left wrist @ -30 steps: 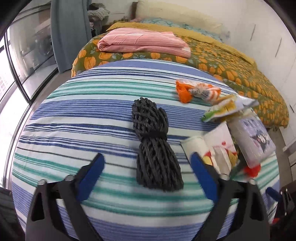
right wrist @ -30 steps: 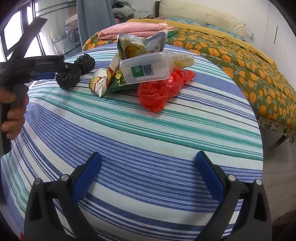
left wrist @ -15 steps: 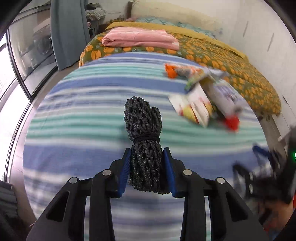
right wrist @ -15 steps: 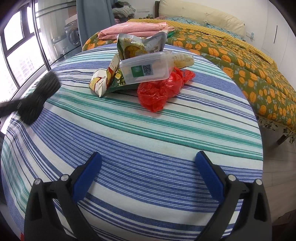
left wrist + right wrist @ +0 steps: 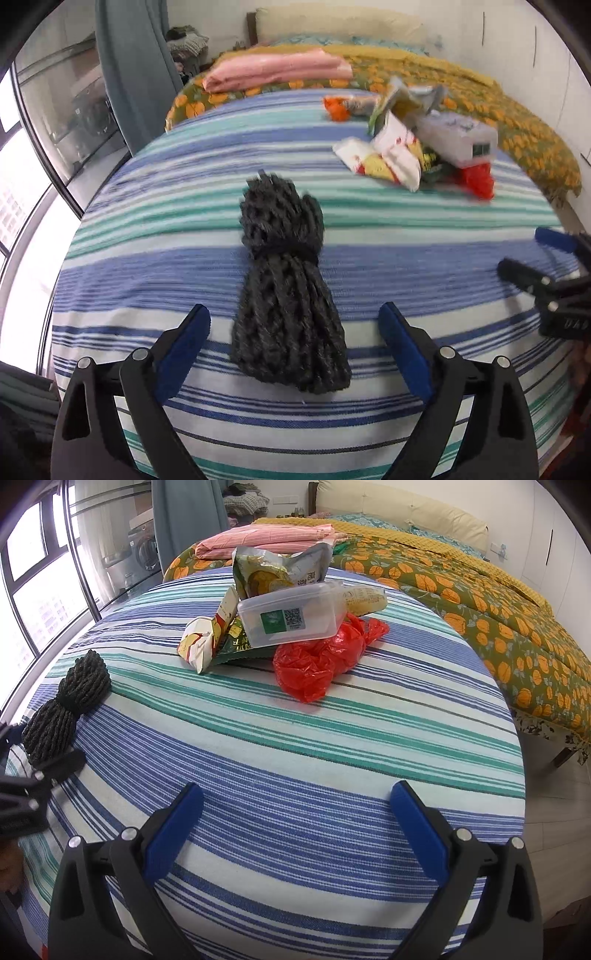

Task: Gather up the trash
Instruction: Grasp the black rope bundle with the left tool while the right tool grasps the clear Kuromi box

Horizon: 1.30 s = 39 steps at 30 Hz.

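Near the table's (image 5: 155, 236) left edge, in the left wrist view, a dark bundle of cord (image 5: 288, 295) is seen lying flat on the striped cloth, its near end set between the blue pads of the left tool (image 5: 293, 345), whose jaws are opening and are not pressed on it. The bundle is judged light, soft and springy, tied at a narrow waist; a hold across that waist or the thick near half is thought surest, since loose coils may slip. Toward the far right edge a blurred trash pile (image 5: 417, 147) is made out, well apart from the cord. The right tool (image 5: 554, 273) is glimpsed at the right edge.

Toward the far edge of the table (image 5: 461, 738), in the right wrist view, the pile is shown sharply: a clear plastic box (image 5: 291, 618) with a green label is propped on a crumpled red bag (image 5: 321, 661), a snack packet (image 5: 277, 572) stands behind it, and a folded wrapper (image 5: 207, 638) leans at its left. All are judged light; the box is stiff and smooth, best taken across its short walls, while bag and wrappers are limp and can be pinched at any fold. The right tool (image 5: 295, 827) is held released over bare cloth, nothing between its pads. The cord bundle (image 5: 66, 709) is seen at the left edge.
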{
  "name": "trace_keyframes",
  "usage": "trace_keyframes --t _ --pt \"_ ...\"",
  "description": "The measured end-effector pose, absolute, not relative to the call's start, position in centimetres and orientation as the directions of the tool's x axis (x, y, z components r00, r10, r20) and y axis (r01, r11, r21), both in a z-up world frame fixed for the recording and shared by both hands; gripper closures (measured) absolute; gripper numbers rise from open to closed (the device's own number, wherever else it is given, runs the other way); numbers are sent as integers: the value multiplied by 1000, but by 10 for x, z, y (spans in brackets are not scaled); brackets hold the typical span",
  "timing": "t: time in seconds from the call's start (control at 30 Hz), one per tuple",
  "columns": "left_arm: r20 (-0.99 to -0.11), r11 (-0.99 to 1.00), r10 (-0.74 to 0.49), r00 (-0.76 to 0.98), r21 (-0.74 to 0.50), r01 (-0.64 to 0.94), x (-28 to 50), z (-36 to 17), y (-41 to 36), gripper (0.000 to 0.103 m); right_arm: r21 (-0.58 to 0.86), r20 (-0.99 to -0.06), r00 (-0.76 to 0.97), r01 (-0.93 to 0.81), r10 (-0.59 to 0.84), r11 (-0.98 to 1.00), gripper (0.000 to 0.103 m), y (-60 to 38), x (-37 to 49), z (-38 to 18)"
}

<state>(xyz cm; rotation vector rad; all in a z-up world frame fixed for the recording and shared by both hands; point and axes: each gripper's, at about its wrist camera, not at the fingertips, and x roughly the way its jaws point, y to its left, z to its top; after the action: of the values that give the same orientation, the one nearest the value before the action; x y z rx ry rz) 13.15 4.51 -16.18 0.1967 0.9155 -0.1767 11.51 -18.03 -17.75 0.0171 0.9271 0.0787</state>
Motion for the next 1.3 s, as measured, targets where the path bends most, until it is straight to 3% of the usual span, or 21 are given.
trace_keyframes --t 0.1,0.33,0.47,0.67,0.73,0.77,0.83,1.13,1.3 --pt "-806 971 -57 589 92 220 133 -163 47 6 52 -799 597 -57 76 997 4 -181 115 -178" --pt "-819 980 -95 566 22 198 137 -166 55 4 96 -761 640 -45 102 994 5 -184 132 -146" --pt "-819 980 -96 566 22 198 137 -166 55 4 -48 -768 640 -103 29 993 5 -160 175 -113" --pt "-819 980 -95 566 22 197 138 -167 55 4 -147 -818 571 -95 -67 985 6 -153 225 -112" --pt "-819 980 -95 566 22 197 138 -167 55 4 -138 -840 539 -113 -56 984 15 -154 232 -115" --pt "-819 980 -95 566 22 197 138 -167 55 4 -131 -852 521 -124 -48 984 33 -156 233 -117" --pt "-819 980 -96 566 22 198 139 -167 55 4 -134 -853 519 -131 -48 982 35 -157 233 -117" --pt "-819 980 -96 566 22 198 139 -167 55 4 41 -775 617 -165 135 986 36 -178 157 -96" --pt "-819 980 -95 566 22 197 139 -167 55 4 160 -761 598 -206 254 965 36 -176 94 -118"
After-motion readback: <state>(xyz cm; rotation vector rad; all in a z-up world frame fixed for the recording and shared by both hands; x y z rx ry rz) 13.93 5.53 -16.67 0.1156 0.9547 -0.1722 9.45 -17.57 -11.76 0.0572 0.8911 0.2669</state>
